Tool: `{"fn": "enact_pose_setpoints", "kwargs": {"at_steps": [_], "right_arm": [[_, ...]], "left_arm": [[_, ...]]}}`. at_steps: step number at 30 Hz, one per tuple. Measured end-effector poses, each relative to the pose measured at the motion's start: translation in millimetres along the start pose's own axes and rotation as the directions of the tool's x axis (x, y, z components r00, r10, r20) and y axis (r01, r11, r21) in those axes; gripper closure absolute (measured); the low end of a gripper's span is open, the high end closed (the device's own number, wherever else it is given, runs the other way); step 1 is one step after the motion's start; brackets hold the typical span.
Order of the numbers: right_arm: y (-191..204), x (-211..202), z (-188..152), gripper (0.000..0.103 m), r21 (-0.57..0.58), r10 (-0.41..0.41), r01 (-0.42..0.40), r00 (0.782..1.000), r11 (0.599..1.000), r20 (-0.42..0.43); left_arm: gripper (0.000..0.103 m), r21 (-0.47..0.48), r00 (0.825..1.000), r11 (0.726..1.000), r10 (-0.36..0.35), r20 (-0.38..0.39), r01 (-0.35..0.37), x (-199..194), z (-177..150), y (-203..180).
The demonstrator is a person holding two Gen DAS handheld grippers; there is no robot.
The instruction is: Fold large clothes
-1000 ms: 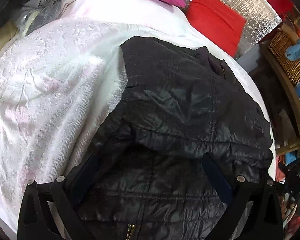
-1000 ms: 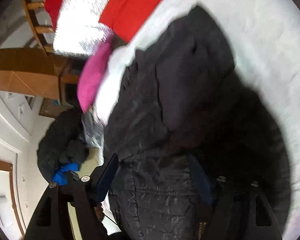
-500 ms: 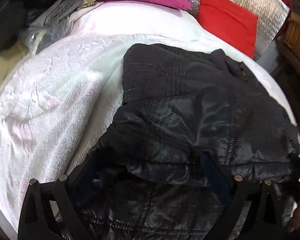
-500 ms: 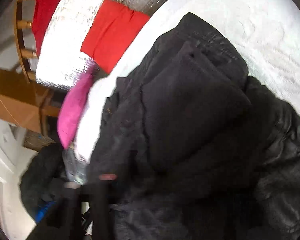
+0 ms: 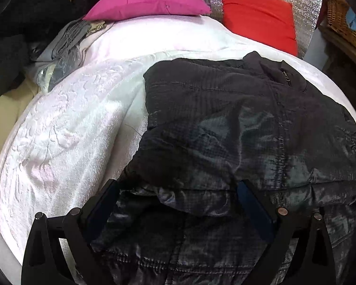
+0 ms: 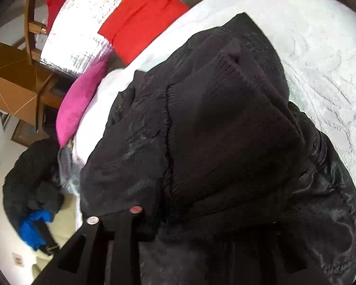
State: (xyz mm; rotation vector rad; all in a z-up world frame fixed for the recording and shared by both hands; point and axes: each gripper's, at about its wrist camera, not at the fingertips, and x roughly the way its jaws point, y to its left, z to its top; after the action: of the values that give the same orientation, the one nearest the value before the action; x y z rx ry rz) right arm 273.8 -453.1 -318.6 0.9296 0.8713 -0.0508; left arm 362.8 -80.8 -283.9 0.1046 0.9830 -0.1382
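A white-covered bed (image 5: pixel 66 128) carries a black quilted jacket (image 5: pixel 225 128) spread over its right half, collar toward the red cushion (image 5: pixel 258 14) and pink cushion (image 5: pixel 147 2) at the head; the left claw (image 5: pixel 178 190) stands open at the jacket's near edge, its two fingers (image 5: pixel 102 204) wide apart with a raised fold of the fabric bulging between them; the right claw (image 6: pixel 189 232) is buried under bunched jacket cloth and a ribbed cuff (image 6: pixel 225 130), so whether it grips cannot be told.
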Motion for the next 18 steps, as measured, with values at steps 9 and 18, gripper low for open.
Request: {"fn": "enact_pose_setpoints", "kwargs": {"at_steps": [9, 18], "right_arm": [[29, -19, -23, 0.026, -0.298, -0.007, -0.058, 0.977, 0.953, -0.211], [35, -75, 1, 0.031, -0.294, 0.067, -0.019, 0.986, 0.956, 0.152]], "left_arm": [[0.003, 0.063, 0.997, 0.997, 0.032, 0.07, -0.036, -31, -10, -2], [0.003, 0.079, 0.982, 0.996, 0.017, 0.186, -0.032, -63, -7, -9]]}}
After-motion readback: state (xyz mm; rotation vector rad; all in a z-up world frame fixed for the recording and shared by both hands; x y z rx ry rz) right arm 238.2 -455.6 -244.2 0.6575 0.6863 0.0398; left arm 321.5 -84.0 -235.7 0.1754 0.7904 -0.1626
